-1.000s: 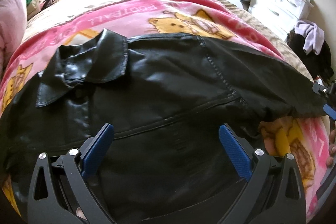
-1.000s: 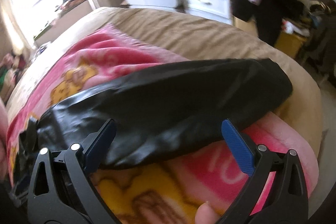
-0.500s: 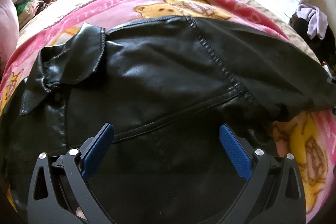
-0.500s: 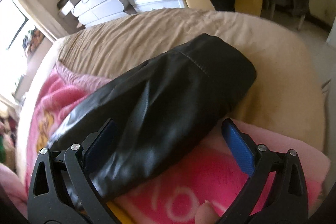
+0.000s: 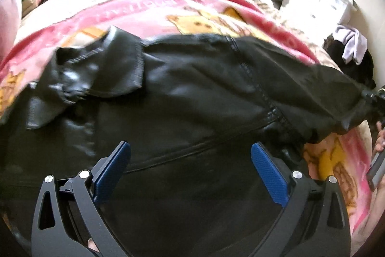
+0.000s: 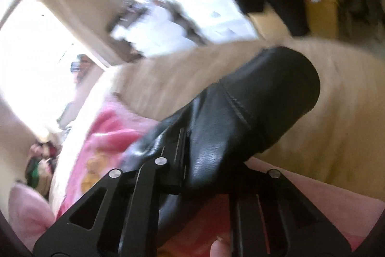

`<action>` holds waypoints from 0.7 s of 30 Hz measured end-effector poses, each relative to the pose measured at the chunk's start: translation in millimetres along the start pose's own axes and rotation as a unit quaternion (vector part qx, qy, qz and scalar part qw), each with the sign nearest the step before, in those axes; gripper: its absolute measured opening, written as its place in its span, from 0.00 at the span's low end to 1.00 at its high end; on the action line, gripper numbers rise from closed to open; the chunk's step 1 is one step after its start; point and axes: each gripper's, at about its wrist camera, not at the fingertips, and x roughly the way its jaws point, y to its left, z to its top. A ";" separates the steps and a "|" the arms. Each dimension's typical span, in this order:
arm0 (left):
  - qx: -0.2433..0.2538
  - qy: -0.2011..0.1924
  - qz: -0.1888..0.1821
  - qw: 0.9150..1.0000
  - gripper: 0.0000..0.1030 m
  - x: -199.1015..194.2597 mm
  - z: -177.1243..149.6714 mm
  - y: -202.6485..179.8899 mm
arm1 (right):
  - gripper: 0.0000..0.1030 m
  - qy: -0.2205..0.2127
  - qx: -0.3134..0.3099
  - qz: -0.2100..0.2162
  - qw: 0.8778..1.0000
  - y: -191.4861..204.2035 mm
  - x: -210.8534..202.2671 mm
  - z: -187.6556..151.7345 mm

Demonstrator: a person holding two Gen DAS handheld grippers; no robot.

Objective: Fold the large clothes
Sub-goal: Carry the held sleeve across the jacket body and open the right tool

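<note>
Right hand-held gripper (image 6: 182,155), rolled, clamps jacket sleeve (image 6: 252,100).

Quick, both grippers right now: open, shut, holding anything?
Left gripper: open, hovering over the black jacket, gripping nothing.
Right gripper: jaws have just been closing; now shut on the jacket sleeve.

The right claw (image 6: 185,155), wide apart a moment ago, has just closed onto the black leather jacket's sleeve (image 6: 252,107) and rolled, tilting its view; the sleeve end now lifts off the pink blanket (image 5: 336,160).
</note>
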 end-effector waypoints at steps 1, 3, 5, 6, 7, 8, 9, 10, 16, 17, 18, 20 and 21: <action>-0.002 -0.003 0.001 1.000 0.96 -5.9 -0.2 4.4 | 0.05 -0.008 -0.010 0.015 1.000 8.9 -6.2 1.4; -0.012 -0.011 0.001 1.000 0.96 -23.0 0.6 17.9 | 0.04 -0.027 -0.045 0.060 0.997 43.0 -25.0 0.8; -0.021 -0.017 -0.002 1.000 0.96 -38.0 2.3 33.1 | 0.03 -0.037 -0.080 0.098 0.991 76.0 -41.6 -5.5; -0.027 -0.022 0.002 0.999 0.96 -47.4 3.3 42.5 | 0.03 -0.041 -0.097 0.116 0.988 94.0 -49.8 -10.5; -0.030 -0.026 0.007 0.999 0.96 -55.4 3.8 50.3 | 0.03 -0.042 -0.108 0.127 0.985 106.0 -55.1 -14.3; -0.033 -0.029 0.012 0.999 0.96 -62.2 5.0 57.4 | 0.03 -0.040 -0.125 0.143 0.981 126.3 -60.9 -21.0; -0.037 -0.034 0.017 0.999 0.96 -71.4 6.7 67.0 | 0.02 -0.038 -0.138 0.155 0.978 141.1 -65.3 -26.4; -0.043 -0.038 0.019 0.998 0.96 -78.4 7.8 75.3 | 0.02 -0.037 -0.153 0.167 0.973 158.0 -70.5 -33.4; -0.101 -0.068 0.017 0.992 0.96 -126.4 10.7 134.9 | 0.02 -0.015 -0.231 0.228 0.946 252.6 -92.7 -81.0; -0.114 -0.077 0.014 0.990 0.96 -138.0 9.6 146.6 | 0.02 -0.011 -0.245 0.241 0.939 269.3 -98.4 -91.6; -0.122 -0.083 0.013 0.989 0.96 -145.2 8.8 153.8 | 0.02 -0.009 -0.255 0.251 0.934 282.2 -103.1 -101.5; -0.139 -0.097 0.015 0.985 0.96 -163.5 5.3 172.2 | 0.02 -0.004 -0.277 0.275 0.921 306.5 -113.8 -121.6; -0.145 -0.104 0.014 0.984 0.96 -171.9 3.6 180.6 | 0.02 0.000 -0.284 0.286 0.915 313.5 -116.9 -129.3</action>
